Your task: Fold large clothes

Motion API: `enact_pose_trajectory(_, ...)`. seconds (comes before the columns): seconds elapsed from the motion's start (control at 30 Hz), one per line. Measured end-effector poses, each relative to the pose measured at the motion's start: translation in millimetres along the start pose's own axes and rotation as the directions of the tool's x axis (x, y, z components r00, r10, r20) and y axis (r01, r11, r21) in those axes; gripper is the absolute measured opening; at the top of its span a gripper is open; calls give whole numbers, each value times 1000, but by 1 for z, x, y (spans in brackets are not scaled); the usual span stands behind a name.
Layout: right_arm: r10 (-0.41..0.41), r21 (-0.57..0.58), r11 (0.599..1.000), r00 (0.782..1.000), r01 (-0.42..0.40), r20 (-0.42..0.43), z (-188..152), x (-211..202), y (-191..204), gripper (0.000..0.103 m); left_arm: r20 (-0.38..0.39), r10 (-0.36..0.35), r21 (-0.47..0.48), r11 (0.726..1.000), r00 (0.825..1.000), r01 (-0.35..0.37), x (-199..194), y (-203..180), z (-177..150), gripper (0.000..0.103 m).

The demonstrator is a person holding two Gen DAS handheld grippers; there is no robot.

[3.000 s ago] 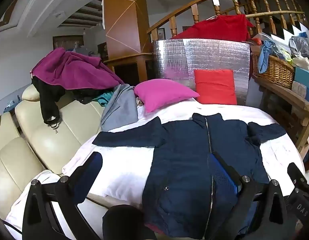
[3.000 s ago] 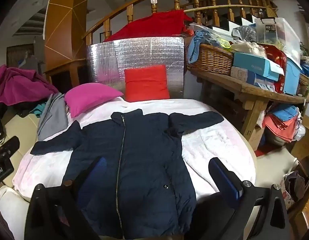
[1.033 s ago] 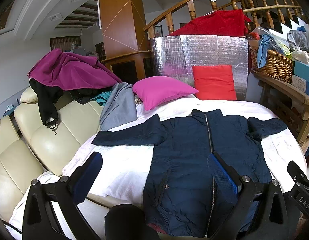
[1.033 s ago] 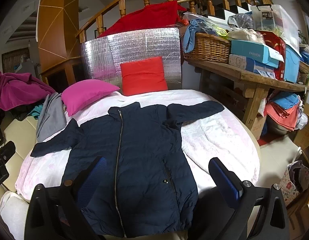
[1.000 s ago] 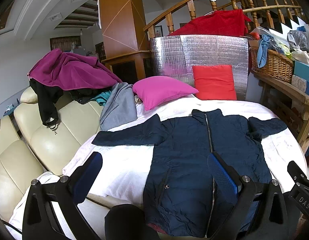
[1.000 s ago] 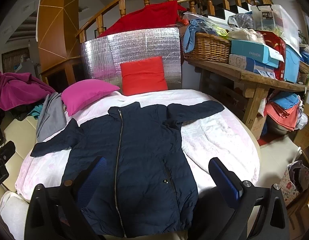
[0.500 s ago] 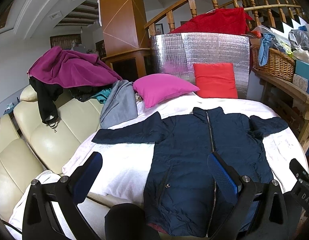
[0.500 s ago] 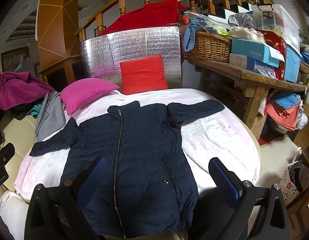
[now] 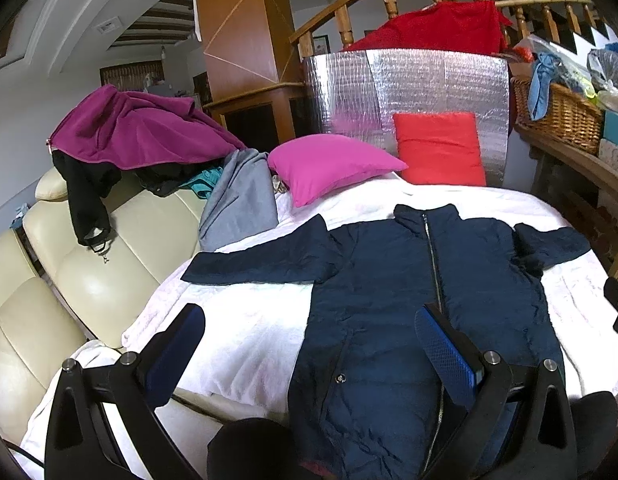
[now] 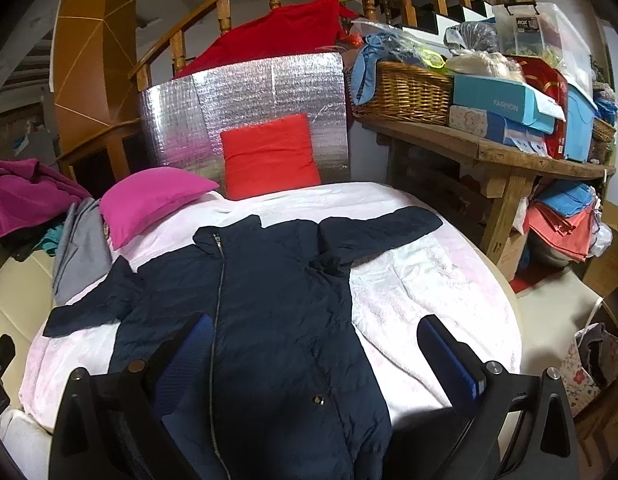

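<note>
Left gripper (image 9: pixel 309 334): nearest item, fingers spread wide, holding nothing. It hangs above the near left part of the bed, one finger over bare white cover, the other over the jacket's zip line.

Right gripper (image 10: pixel 321 344): fingers likewise wide apart and empty, poised over the jacket's near hem, left finger above the zip, right finger above the pale cover.

Change noted: over the last three seconds both views have shifted only slightly, a small rise and drift, so a little more of the bed shows. The jacket itself lies as it did; no fold, no contact. Judged to be the opening survey before the first grasp.

Navy jacket (image 9: pixel 421 292): the task's piece. Spread face up on the bed, zipped, collar at the far end, hem at the near edge. Left sleeve (image 9: pixel 265 260) stretched out flat toward the sofa; right sleeve (image 10: pixel 381 230) angled out to the far right, bunched at the armpit. Sleeves look the likely first folds.

Bed (image 10: pixel 441 300): round, white-pink cover, carrying the jacket.

Sofa (image 9: pixel 109 272): cream, left of the bed, heaped with a magenta garment (image 9: pixel 137 128) and a grey one (image 9: pixel 241 200).

Pink pillow (image 9: pixel 333 164) and red cushion (image 9: pixel 437 148): at the far edge of the bed, clear of the jacket.
</note>
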State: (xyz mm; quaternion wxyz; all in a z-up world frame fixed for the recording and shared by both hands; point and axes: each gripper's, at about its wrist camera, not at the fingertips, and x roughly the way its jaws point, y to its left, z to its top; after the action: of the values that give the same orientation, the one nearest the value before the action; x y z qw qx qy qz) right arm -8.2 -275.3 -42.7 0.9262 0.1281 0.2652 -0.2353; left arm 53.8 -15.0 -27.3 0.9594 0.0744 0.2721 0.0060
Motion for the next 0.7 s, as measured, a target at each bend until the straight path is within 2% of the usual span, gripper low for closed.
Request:
enact_pose_trajectory(0.13, 35, 46, 998, 999, -35, -5, 13, 35, -16, 103, -35, -5, 9, 1000, 999, 5, 37, -13, 10, 103)
enact_pose_trajectory(0.2, 67, 77, 995, 998, -67, -2, 19, 53, -27, 103, -78, -29, 10, 1000, 997, 29, 61, -21, 14, 103)
enact_pose_trajectory(0.27, 146, 109, 983, 989, -145, -1, 29, 83, -45, 103, -158, -75, -3, 997, 985, 76, 108, -35, 19, 103)
enact_pose_trajectory(0.33, 205, 145, 968, 979, -203, -1, 37, 111, -65, 103, -219, -90, -1, 996, 972, 92, 146, -47, 19, 103)
enact_pose_trajectory(0.4, 255, 222, 944, 967, -244, -21, 47, 150, -94, 103, -303, -111, -7, 993, 946, 115, 197, -65, 15, 103)
enact_pose_trajectory(0.43, 275, 269, 928, 961, -259, -20, 50, 165, -106, 103, -340, -115, -12, 993, 933, 118, 220, -74, 13, 103)
enact_pose_trajectory(0.47, 311, 350, 893, 950, -283, -25, 53, 191, -127, 103, -384, -116, -21, 993, 916, 117, 253, -86, 10, 103)
enact_pose_trajectory(0.57, 334, 560, 786, 942, -263, -26, 55, 249, -176, 103, -443, -103, -34, 995, 890, 98, 300, -106, 5, 103)
enact_pose_trajectory(0.7, 344, 699, 671, 939, -248, 3, 63, 308, -222, 103, -466, -124, -63, 992, 876, 106, 336, -126, 1, 103)
